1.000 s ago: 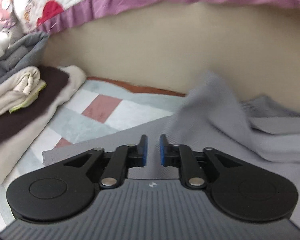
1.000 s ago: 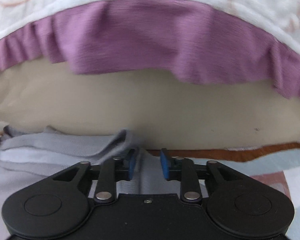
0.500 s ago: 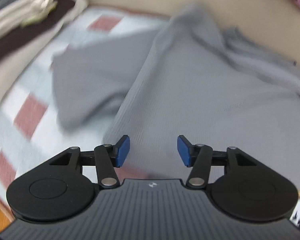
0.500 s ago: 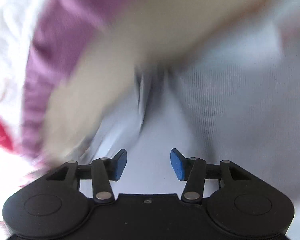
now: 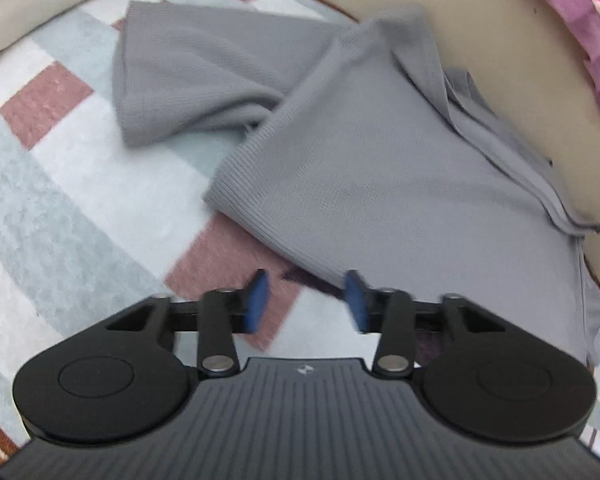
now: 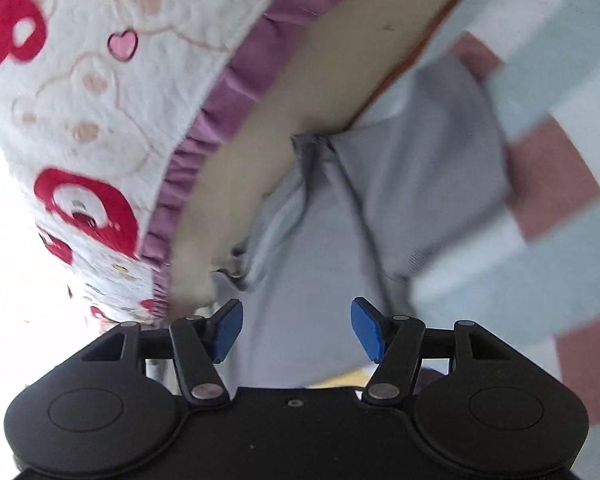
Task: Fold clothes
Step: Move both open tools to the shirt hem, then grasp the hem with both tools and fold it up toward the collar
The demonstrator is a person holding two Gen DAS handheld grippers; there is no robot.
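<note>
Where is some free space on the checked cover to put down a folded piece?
The checked cover lies bare left of the grey garment, below its spread sleeve. The right side is crowded: the garment reaches the beige wall.

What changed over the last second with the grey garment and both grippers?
Both grippers let go. The left gripper opened off the grey garment, then partly closed over its near edge, gripping nothing. The right gripper has been opening, cloth lying loose below. The garment remains on the checked blanket.
</note>
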